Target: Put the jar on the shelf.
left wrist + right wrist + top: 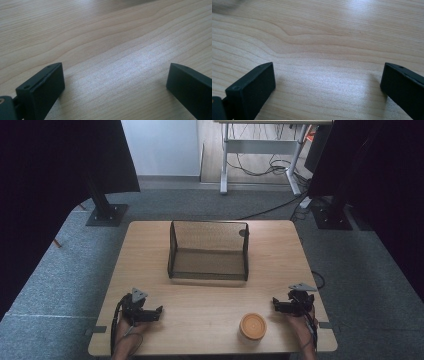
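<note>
Nothing begun: we hold left gripper (156, 311) and right gripper (276, 304) spread, empty; orange tub (253, 326) near right, mesh basket (208, 275) far.

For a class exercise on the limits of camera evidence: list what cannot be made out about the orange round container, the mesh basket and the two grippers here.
- Orange round container, high view: too small to tell its contents or any markings on its top.
- Mesh basket, high view: dark mesh dims the inside; small items there could not be made out.
- Left gripper and right gripper, gripper views: jaws wide apart over bare table; picture edges crop their bases.
</note>
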